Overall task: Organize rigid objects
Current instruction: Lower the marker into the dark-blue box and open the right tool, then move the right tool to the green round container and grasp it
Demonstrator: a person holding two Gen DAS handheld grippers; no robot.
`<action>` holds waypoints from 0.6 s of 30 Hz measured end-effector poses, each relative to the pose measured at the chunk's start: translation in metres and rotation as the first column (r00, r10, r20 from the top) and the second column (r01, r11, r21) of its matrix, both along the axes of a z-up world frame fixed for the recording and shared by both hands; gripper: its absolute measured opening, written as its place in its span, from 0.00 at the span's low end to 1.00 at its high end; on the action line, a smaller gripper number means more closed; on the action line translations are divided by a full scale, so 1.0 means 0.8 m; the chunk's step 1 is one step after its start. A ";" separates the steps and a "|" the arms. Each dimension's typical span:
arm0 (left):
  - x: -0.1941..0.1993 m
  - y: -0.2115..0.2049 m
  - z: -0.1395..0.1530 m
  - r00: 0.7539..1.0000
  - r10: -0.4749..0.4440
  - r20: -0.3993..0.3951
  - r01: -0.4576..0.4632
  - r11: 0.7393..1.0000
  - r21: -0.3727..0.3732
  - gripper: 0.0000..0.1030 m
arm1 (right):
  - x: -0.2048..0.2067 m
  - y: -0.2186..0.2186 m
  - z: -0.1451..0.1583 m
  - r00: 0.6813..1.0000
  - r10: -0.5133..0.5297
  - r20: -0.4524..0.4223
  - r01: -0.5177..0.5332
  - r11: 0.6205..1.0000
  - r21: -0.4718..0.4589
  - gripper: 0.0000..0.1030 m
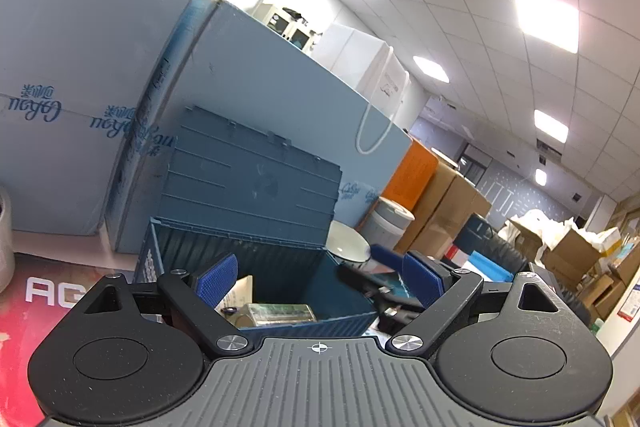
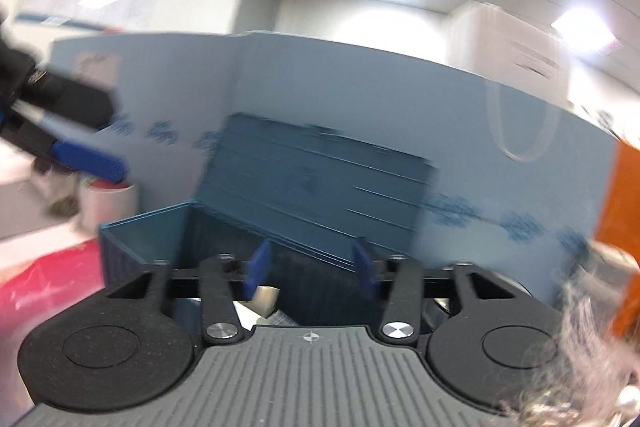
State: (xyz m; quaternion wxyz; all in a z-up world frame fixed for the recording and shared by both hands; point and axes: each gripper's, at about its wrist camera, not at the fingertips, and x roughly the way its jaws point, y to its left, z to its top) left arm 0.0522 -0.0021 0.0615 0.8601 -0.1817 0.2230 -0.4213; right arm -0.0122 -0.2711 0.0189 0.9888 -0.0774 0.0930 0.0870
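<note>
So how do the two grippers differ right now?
The left gripper is spread wide; the right gripper stands narrower. The left's view is sharp, the right's is blurred. Both are open with blue pads, hold nothing, and point at the open blue crate.

- My left gripper (image 1: pixel 320 281): two blue ribbed pads (image 1: pixel 218 279) on black linkage arms, silver pivot screws near the base.
- Base plate grey, ridged lengthwise, with a small white crosshair mark at its far edge; a round black housing on either side.
- My right gripper (image 2: pixel 310 273): same build, with blue pads (image 2: pixel 256 269), black links, silver screws and grey ridged plate with crosshair.
</note>
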 end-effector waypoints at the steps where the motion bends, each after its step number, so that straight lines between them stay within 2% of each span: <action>1: 0.000 -0.001 -0.001 1.000 -0.003 0.000 0.003 1.000 0.003 0.89 | -0.002 -0.011 -0.001 0.999 -0.039 -0.004 0.039 0.999 0.023 0.62; 4: 0.000 -0.004 -0.003 1.000 -0.005 -0.004 0.005 1.000 0.011 0.89 | -0.004 -0.049 -0.008 0.979 -0.201 -0.043 0.204 0.975 0.088 0.63; 8: 0.002 -0.008 -0.008 1.000 -0.002 -0.016 0.003 1.000 0.027 0.89 | 0.006 -0.090 -0.029 0.920 -0.362 -0.153 0.378 0.921 0.095 0.67; 10: 0.003 -0.010 -0.009 1.000 -0.003 -0.017 0.004 0.999 0.032 0.89 | 0.013 -0.104 -0.041 0.895 -0.392 -0.212 0.422 0.899 0.117 0.67; 13: 0.003 -0.010 -0.009 1.000 -0.003 -0.018 0.004 0.999 0.036 0.89 | 0.022 -0.116 -0.058 0.879 -0.383 -0.284 0.438 0.885 0.160 0.68; 18: 0.005 -0.012 -0.012 0.999 0.028 -0.020 -0.027 0.998 0.051 0.90 | 0.039 -0.118 -0.072 0.858 -0.395 -0.327 0.463 0.872 0.161 0.68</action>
